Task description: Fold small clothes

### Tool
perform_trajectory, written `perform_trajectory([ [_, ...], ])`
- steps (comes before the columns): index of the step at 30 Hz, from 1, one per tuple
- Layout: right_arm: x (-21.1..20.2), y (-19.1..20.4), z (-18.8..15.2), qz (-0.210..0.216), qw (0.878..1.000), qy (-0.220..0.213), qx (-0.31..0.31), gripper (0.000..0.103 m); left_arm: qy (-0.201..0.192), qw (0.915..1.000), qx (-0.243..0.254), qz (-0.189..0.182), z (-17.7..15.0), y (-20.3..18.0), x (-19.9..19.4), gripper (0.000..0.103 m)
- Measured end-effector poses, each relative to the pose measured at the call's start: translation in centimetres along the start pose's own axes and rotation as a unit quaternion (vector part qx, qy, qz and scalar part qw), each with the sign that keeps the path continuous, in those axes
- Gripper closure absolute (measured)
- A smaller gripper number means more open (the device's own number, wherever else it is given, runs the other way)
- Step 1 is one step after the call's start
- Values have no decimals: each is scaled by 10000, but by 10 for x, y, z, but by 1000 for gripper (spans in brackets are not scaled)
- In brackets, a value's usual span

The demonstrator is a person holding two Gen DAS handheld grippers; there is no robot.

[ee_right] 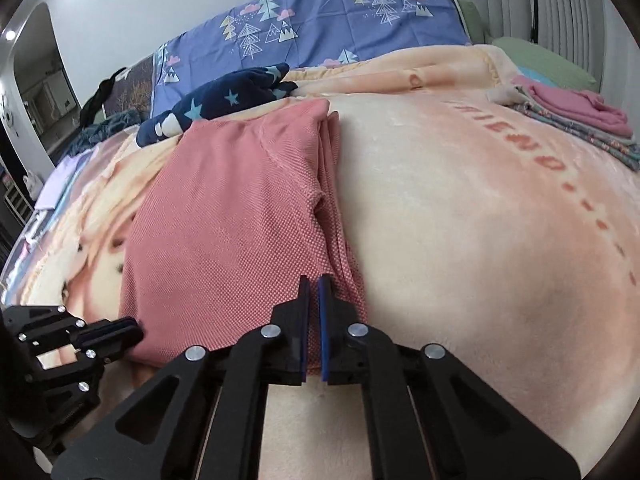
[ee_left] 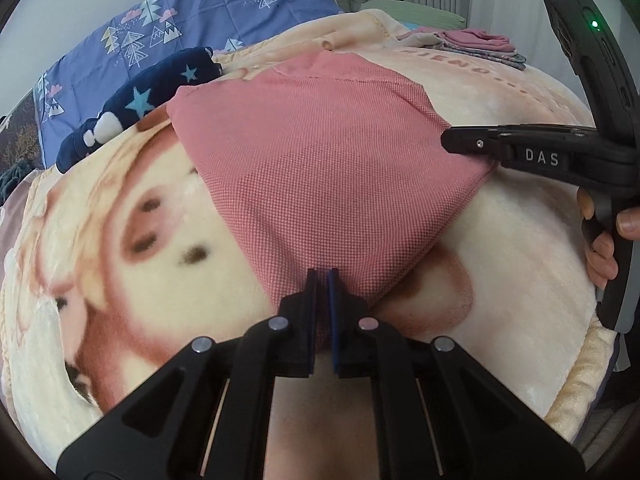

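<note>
Shirt (ee_left: 332,176), pink with a fine knit weave, lies folded on the blanket (ee_left: 500,240), its nearest hem reaching both tools. Left gripper (ee_left: 322,276) has its blue pads drawn almost together over the near corner of the shirt, with pink cloth showing in the narrow slit between them; it appears to pinch that corner. From the right wrist view the same tool (ee_right: 134,330) comes in from the lower left, its tip touching the shirt's near left corner. Right gripper (ee_right: 314,282) also has its jaws pressed nearly together, over the shirt's near right edge where the layers stack in folds; whether it pinches cloth I cannot tell for sure. In the left wrist view this tool (ee_left: 448,140) reaches in from the right, its tip at the shirt's right corner, with a hand (ee_left: 604,240) wrapped round its handle. The blanket is cream with a cartoon print and reddish lettering. Beyond the shirt, touching its far left edge, lies a navy garment (ee_left: 152,100) with stars. Far right rests a pile (ee_right: 576,116) of folded clothes, pink on top. Behind everything runs a blue quilt (ee_right: 320,28) printed with trees.
</note>
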State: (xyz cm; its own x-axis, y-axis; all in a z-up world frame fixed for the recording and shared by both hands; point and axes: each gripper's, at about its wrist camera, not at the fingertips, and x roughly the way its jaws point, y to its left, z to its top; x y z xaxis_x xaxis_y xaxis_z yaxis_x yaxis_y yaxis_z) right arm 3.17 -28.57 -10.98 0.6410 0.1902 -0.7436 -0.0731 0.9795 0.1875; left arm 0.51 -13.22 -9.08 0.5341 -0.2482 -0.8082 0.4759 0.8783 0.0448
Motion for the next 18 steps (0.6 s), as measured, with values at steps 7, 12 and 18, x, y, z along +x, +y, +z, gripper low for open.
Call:
perform_trajectory([
  [7,-3,3,-2,3,10000,-15,-29,100,-20,9999,-111,-121,6,4,-10,88],
  [12,-18,7,3,-175,9996,-180,-152,97,-458,9986,-181,181,34,24,-24,65],
  [18,-24,17,28,35,9975,-570,-426,97,-400,9964,-647,377,58,53,10,63],
])
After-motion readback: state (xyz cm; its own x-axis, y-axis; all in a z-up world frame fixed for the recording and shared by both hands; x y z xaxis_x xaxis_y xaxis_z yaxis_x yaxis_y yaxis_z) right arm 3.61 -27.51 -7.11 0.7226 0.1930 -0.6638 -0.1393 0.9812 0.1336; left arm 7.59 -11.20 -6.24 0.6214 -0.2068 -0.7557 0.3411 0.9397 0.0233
